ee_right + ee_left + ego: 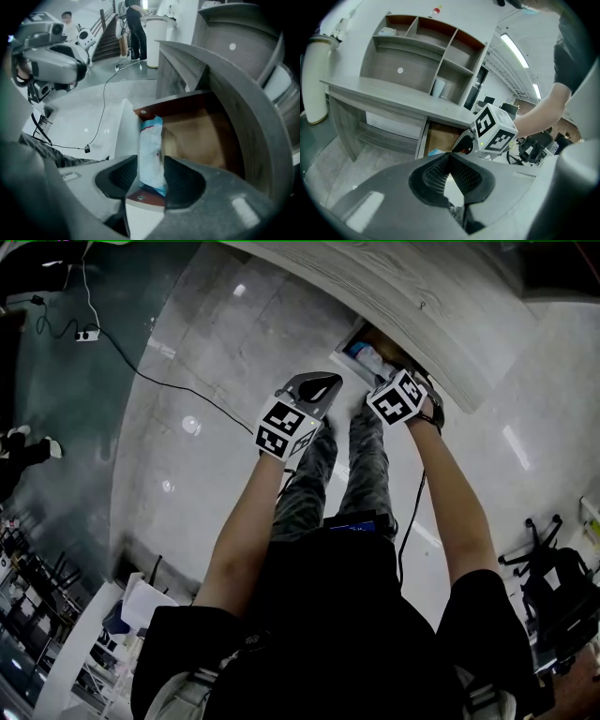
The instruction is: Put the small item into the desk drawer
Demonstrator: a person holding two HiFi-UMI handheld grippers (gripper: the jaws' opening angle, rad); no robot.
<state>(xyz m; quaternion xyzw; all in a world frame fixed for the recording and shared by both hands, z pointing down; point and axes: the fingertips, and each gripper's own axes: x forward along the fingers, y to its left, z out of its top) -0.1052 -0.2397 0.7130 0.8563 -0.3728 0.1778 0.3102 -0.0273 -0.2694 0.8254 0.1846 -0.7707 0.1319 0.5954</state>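
The small item is a white and blue packet (pixel 150 140). It stands on edge inside the open desk drawer (pixel 201 136), just behind the drawer's front panel. My right gripper (pixel 150 162) reaches into the drawer with its fingers on either side of the packet, jaws open wide. From the head view the packet (pixel 366 358) shows in the drawer (pixel 352 337), just beyond the right gripper (pixel 398 395). My left gripper (pixel 450 157) hangs in the air in front of the drawer (pixel 440 138), shut and empty, left of the right gripper (pixel 461 145).
The grey desk (pixel 393 93) carries a shelf unit (pixel 422 51) with a few small things. A black cable (pixel 169 385) runs across the shiny floor to a power strip (pixel 86 334). An office chair (pixel 553 577) stands at the right. People stand far off (pixel 133 23).
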